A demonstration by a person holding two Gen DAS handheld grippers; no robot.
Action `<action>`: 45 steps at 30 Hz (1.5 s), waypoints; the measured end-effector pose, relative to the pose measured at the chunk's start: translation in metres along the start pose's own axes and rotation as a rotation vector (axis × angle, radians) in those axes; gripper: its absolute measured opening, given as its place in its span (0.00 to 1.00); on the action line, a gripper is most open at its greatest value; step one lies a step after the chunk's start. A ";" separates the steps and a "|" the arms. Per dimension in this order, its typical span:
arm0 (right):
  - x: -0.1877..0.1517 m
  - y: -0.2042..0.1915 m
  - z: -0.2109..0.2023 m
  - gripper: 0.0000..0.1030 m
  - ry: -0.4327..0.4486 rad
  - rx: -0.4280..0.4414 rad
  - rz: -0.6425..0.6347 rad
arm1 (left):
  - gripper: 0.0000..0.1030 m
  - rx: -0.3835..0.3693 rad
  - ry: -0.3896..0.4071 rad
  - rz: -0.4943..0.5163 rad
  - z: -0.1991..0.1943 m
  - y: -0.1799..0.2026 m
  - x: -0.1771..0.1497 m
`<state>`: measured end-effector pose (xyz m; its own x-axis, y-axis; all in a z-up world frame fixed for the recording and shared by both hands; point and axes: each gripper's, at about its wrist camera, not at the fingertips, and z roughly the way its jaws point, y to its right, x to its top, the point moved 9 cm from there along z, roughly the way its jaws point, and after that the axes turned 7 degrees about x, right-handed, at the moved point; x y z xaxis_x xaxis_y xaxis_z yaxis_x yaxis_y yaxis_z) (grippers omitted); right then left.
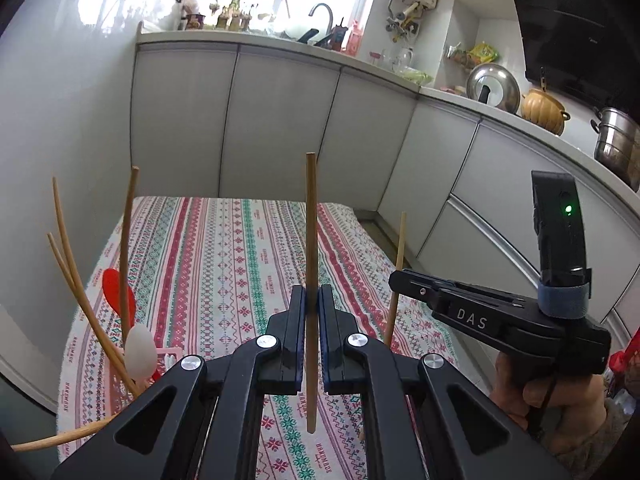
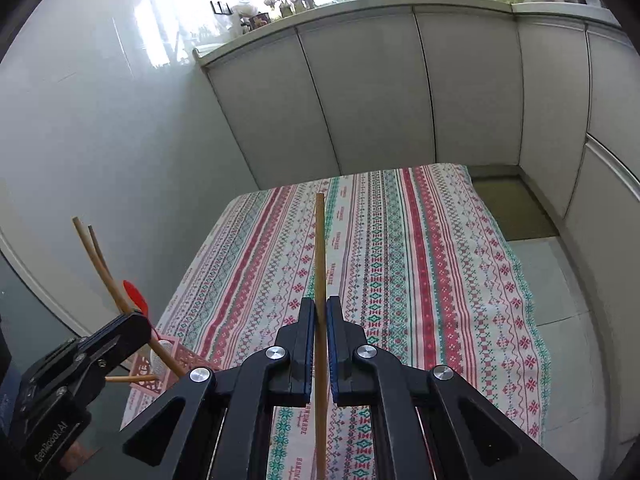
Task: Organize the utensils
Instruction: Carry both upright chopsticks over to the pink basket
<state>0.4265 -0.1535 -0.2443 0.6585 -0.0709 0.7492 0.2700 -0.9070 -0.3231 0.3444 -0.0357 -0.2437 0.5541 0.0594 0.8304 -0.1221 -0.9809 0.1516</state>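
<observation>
My left gripper (image 1: 311, 300) is shut on a wooden chopstick (image 1: 311, 220) that stands upright between its pads, above the patterned tablecloth (image 1: 224, 264). My right gripper (image 2: 319, 312) is shut on a second wooden chopstick (image 2: 319, 248), also upright. The right gripper shows at the right of the left wrist view (image 1: 400, 280), its chopstick (image 1: 400, 240) poking up. At the left, a pink holder (image 2: 182, 358) carries several wooden utensils (image 1: 128, 240), a red spatula (image 1: 114, 286) and a white spoon (image 1: 140, 352). The left gripper shows at lower left in the right wrist view (image 2: 128, 330).
The table stands against a grey wall (image 1: 60, 140) on the left and white cabinets (image 1: 280, 120) behind. The counter above holds a sink tap (image 1: 322, 12), pots (image 1: 616, 140) and a pan lid (image 1: 494, 86). Tiled floor (image 2: 560, 280) lies right of the table.
</observation>
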 end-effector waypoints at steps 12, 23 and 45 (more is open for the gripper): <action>0.020 -0.007 -0.024 0.06 0.113 0.007 -0.005 | 0.06 0.041 0.158 -0.071 -0.082 -0.053 0.038; 0.030 -0.027 -0.036 0.06 0.187 0.034 -0.030 | 0.06 0.146 0.204 -0.097 -0.094 -0.098 0.046; 0.031 -0.048 -0.038 0.06 0.210 0.068 -0.066 | 0.06 0.278 0.184 -0.048 -0.066 -0.121 0.027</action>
<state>0.4072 -0.1285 -0.1836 0.4789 -0.1042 0.8716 0.3587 -0.8831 -0.3026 0.3199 0.0969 -0.2040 0.3922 0.1147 0.9127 0.1442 -0.9876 0.0621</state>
